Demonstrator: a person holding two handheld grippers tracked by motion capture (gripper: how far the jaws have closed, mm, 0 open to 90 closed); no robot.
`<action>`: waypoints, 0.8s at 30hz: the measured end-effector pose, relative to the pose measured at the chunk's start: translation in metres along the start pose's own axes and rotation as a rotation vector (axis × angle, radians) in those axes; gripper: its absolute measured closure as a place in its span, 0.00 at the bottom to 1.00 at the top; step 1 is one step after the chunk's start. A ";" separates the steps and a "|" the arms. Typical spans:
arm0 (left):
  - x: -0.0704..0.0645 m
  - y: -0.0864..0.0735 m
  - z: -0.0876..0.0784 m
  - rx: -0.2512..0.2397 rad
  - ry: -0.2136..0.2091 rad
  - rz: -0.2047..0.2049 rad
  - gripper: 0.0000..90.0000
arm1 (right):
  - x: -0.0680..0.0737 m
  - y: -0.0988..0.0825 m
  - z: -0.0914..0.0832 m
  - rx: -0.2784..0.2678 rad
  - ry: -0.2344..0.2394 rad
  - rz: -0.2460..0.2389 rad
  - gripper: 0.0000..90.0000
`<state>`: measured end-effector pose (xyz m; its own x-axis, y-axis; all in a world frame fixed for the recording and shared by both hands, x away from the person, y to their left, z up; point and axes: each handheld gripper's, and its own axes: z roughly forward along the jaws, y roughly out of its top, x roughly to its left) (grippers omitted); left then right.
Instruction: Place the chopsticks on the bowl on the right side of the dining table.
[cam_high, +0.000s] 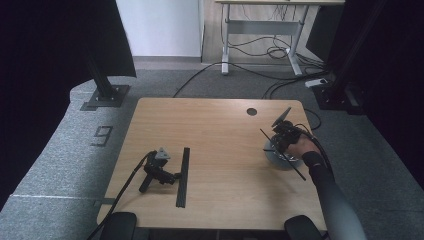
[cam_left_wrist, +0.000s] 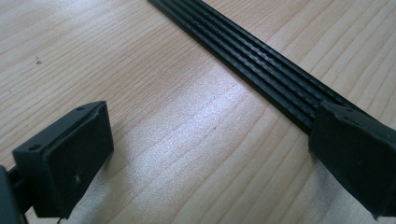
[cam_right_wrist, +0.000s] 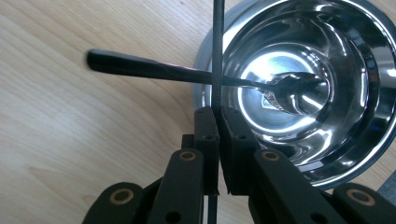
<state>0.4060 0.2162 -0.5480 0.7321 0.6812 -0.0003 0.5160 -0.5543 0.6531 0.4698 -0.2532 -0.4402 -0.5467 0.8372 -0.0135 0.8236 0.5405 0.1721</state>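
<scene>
The wooden worktop (cam_high: 215, 150) carries a ribbed black strip (cam_high: 183, 177) at its left, where the left gripper (cam_high: 167, 176) lies with fingers apart, one resting on the strip. At the right, a steel bowl (cam_right_wrist: 355, 93) holds a spoon (cam_right_wrist: 196, 74). Over its rim, the right gripper (cam_right_wrist: 217, 121) has its fingers clamped on a thin black rod (cam_right_wrist: 217, 46).
</scene>
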 end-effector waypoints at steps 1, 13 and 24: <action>0.000 0.000 0.000 0.000 0.000 0.000 0.00 | -0.002 0.001 0.003 0.004 -0.004 0.003 0.96; 0.000 0.000 0.000 0.000 0.000 0.000 0.00 | -0.009 0.006 0.020 0.024 -0.012 0.018 0.96; 0.000 0.000 0.000 0.002 0.000 0.001 0.00 | -0.012 0.003 0.023 0.015 -0.005 0.029 0.94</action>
<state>0.4060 0.2163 -0.5479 0.7326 0.6807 0.0000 0.5161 -0.5554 0.6520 0.4822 -0.2601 -0.4622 -0.5216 0.8531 -0.0134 0.8414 0.5169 0.1577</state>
